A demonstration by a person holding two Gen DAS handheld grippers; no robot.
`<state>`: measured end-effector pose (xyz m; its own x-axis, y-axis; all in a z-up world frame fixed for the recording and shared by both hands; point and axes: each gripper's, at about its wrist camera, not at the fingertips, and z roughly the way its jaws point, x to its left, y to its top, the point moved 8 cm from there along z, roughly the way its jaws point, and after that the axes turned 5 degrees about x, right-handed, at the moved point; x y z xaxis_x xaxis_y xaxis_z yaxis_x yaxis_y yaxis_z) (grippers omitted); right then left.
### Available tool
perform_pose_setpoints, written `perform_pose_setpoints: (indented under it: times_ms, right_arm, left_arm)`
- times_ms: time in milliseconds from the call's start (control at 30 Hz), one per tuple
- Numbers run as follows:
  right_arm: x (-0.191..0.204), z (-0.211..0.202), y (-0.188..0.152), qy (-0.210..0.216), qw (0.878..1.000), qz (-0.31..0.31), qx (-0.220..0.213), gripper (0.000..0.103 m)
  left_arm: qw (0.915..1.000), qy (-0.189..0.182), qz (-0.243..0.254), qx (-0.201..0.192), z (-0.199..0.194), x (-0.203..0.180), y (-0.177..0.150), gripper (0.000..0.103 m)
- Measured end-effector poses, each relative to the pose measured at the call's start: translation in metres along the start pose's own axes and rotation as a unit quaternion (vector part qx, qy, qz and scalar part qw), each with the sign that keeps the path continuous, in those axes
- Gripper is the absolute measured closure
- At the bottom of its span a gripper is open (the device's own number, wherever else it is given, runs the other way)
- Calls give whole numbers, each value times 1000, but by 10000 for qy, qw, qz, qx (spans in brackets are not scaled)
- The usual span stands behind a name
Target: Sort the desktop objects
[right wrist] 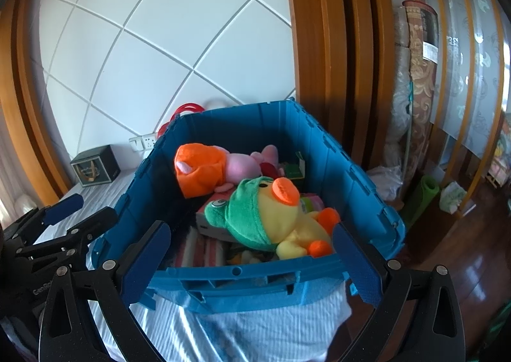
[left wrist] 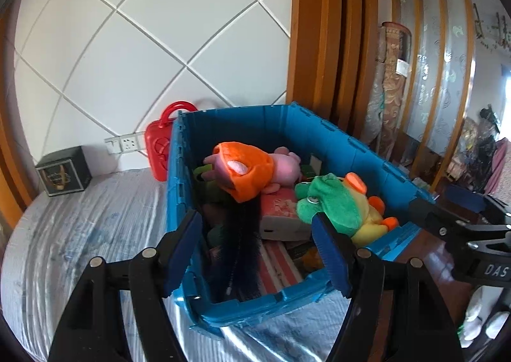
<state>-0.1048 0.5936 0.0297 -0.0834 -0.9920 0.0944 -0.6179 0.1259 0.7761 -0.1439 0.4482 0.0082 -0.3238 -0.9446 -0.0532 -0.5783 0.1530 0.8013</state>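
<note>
Two grippers: both over the near end of the blue bin, nothing between the pads of either
Left gripper (left wrist: pixel 258 253): jaws wide apart, empty, above the bin's near-left corner
Right gripper (right wrist: pixel 252 261): jaws wide apart, empty, at the bin's near wall
Blue bin (right wrist: pixel 255 282): open-topped, on a striped pale cloth (left wrist: pixel 80 234), near the surface's right edge
Yellow duck plush (right wrist: pixel 281 218): green frog hood, orange bill, on top of the pile at the bin's near-right
Pink plush (right wrist: pixel 223 167): orange hood, toward the bin's far-left
Pink box (left wrist: pixel 281 215): under the plushes, print unreadable
Red case (left wrist: pixel 159 148): upright, touching the bin's far-left outside wall
Dark box (left wrist: pixel 64 175): far-left corner of the cloth, gold emblem, no legible text
Writing: "DAS" on the gripper body at the left view's right edge; "GenRo" partly readable on the gripper body at the right view's left edge
</note>
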Motion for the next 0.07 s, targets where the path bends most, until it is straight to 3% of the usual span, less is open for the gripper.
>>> perform_pose_setpoints:
  times_ms: [67]
  right_arm:
    - [0, 0, -1, 11, 10000, 1, 0, 0]
  left_arm:
    - [9999, 109, 41, -10, 0, 0, -1, 32]
